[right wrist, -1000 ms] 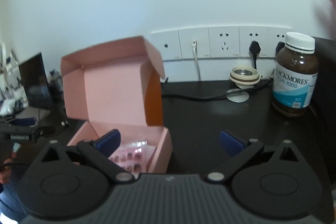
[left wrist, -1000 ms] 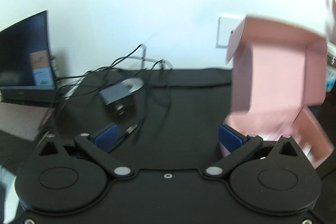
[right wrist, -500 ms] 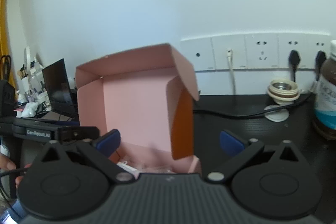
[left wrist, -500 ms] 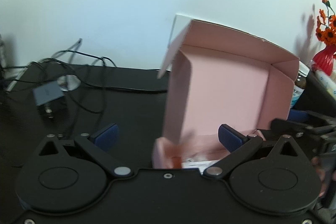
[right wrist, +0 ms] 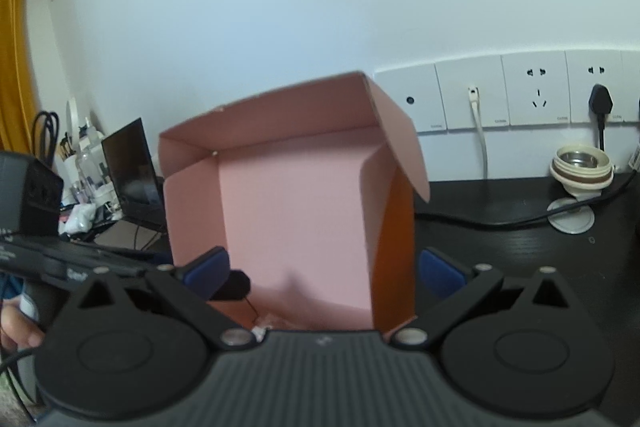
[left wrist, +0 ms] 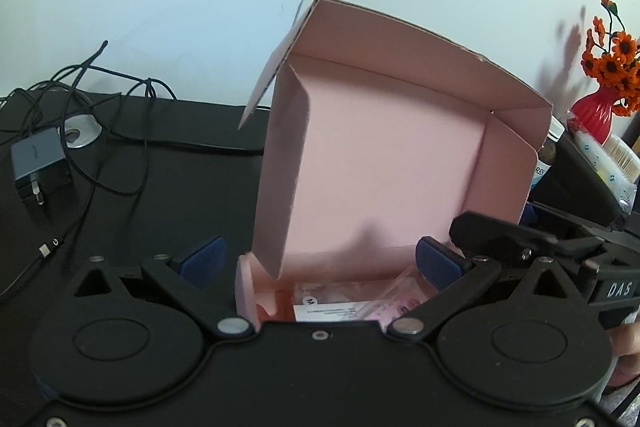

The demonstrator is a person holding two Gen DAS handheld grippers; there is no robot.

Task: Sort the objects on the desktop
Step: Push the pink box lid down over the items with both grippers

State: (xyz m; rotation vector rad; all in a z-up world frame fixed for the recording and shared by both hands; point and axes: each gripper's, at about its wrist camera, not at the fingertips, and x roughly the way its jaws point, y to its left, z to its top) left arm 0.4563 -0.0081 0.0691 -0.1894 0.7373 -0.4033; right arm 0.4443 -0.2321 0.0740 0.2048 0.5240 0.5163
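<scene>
A pink cardboard box (left wrist: 384, 163) stands open on the black desk, lid upright; it also shows in the right wrist view (right wrist: 296, 211). Small packets (left wrist: 340, 301) lie in its base. My left gripper (left wrist: 320, 259) is open, one finger outside the box's left wall and one over its base. My right gripper (right wrist: 324, 271) is open and straddles the box's right part, its left finger inside and its right finger outside the side wall. Both are empty. The right gripper's body (left wrist: 532, 239) shows at the left view's right edge.
A grey charger (left wrist: 38, 167) with tangled black cables lies at the left. A red vase with orange flowers (left wrist: 596, 107) and a bottle stand at the right. Wall sockets (right wrist: 520, 95), a cream jar lid (right wrist: 582, 169) and a laptop (right wrist: 132, 167) are around.
Both grippers have closed in on the pink box from opposite sides. The left view swung right from the charger to the box. The box now fills both views.
</scene>
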